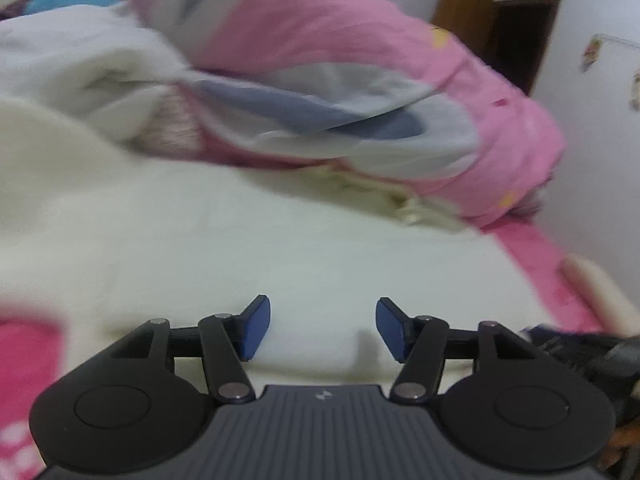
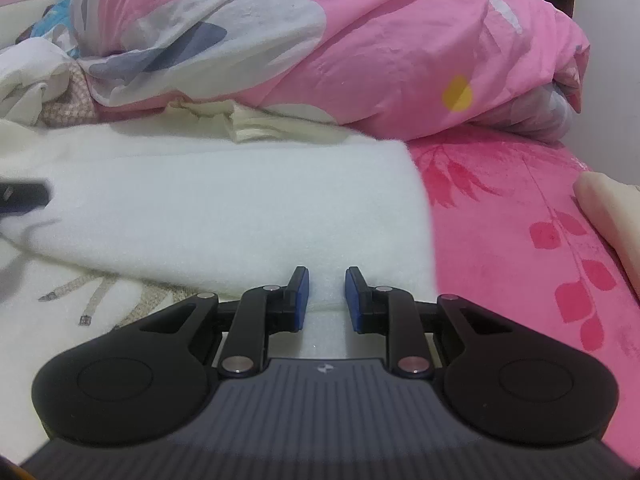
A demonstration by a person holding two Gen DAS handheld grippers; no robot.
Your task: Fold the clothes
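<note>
A white fleecy garment (image 1: 240,240) lies spread on the bed, with one layer folded over itself (image 2: 200,200). My left gripper (image 1: 323,328) hovers low over its flat middle, its blue pads wide apart and nothing between them. My right gripper (image 2: 327,300) is at the garment's near edge. Its jaws stand narrow, with a raised ridge of the white fabric pinched between the pads. The garment's lower layer shows a faint printed pattern (image 2: 100,292). A dark blurred part (image 2: 24,196) at the left edge is the other gripper.
A bunched pink and grey duvet (image 2: 360,40) fills the back of the bed, with more white and cream cloth (image 2: 248,124) tucked under it. A pink leaf-print sheet (image 2: 520,220) covers the bed to the right. A cream padded edge (image 2: 608,208) borders it. A wooden door (image 1: 500,20) stands behind.
</note>
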